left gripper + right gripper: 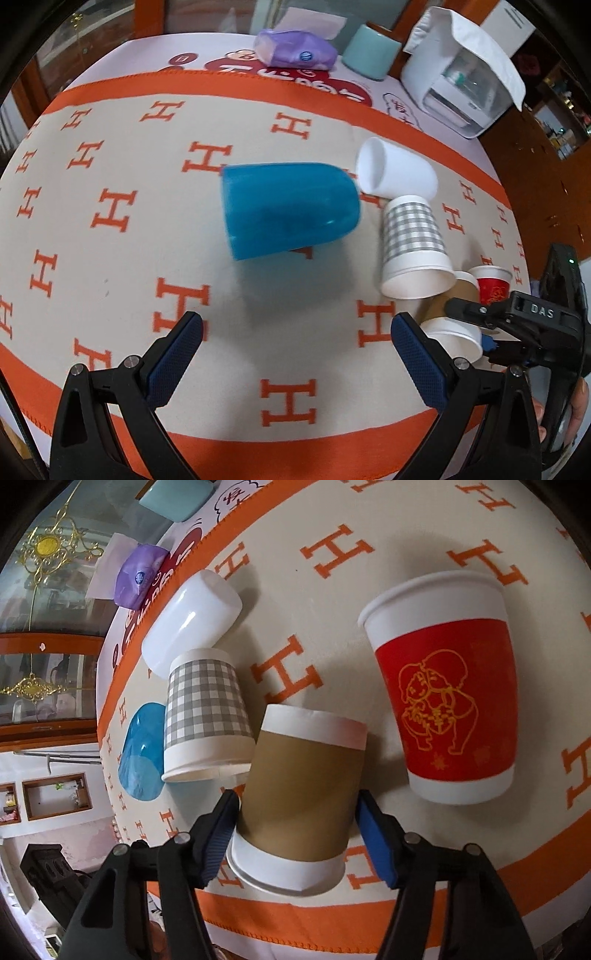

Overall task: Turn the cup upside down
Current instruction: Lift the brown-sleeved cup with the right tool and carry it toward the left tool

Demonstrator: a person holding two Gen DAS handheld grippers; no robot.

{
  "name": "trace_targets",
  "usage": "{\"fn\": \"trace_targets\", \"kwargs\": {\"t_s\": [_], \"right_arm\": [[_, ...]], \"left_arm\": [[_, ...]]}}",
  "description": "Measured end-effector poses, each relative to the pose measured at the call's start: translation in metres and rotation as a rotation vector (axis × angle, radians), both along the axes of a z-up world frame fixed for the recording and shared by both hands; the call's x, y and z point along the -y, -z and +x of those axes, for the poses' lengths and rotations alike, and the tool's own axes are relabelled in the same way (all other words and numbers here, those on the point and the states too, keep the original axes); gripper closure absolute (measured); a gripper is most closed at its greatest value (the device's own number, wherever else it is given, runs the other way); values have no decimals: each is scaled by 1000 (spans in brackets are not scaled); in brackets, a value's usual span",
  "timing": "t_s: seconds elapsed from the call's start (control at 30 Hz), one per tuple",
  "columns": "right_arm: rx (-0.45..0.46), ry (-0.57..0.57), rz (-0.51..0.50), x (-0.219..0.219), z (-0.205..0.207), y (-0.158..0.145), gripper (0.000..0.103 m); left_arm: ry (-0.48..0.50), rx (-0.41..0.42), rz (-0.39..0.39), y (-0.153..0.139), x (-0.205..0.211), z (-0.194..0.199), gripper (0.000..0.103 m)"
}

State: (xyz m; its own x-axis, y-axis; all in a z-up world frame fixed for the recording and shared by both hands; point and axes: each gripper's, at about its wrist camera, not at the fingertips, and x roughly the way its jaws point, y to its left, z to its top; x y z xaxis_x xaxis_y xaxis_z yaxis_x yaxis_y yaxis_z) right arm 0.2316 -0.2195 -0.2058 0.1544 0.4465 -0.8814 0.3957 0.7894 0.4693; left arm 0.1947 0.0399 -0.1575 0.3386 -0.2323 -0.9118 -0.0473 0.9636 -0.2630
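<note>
A blue plastic cup (291, 208) is tilted in mid-air or tipping above the cloth, mouth to the left, blurred; my left gripper (295, 354) is open and empty below it. It also shows in the right wrist view (142, 753). My right gripper (295, 830) is shut on a brown paper cup (303, 797), fingers on both its sides, rim toward the camera. The brown cup shows in the left wrist view (452, 306) beside the right gripper (491, 321).
A grey checked paper cup (207, 723) stands upside down, a white plastic cup (192, 622) lies on its side, a red paper cup (447, 690) stands upright on the orange-bordered H-pattern cloth (110, 206). A purple tissue pack (295, 50), teal cup (371, 50) and white printer (461, 77) sit behind.
</note>
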Motion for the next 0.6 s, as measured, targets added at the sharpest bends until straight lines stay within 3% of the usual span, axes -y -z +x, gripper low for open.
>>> {"fn": "trace_targets", "kwargs": {"t_s": [0.3, 0.6], "right_arm": [[54, -144, 16, -33, -30, -28, 39], [13, -392, 38, -102, -62, -5, 39]], "left_arm": [[-34, 4, 16, -10, -24, -22, 2], [-13, -5, 29, -14, -34, -69, 2]]}}
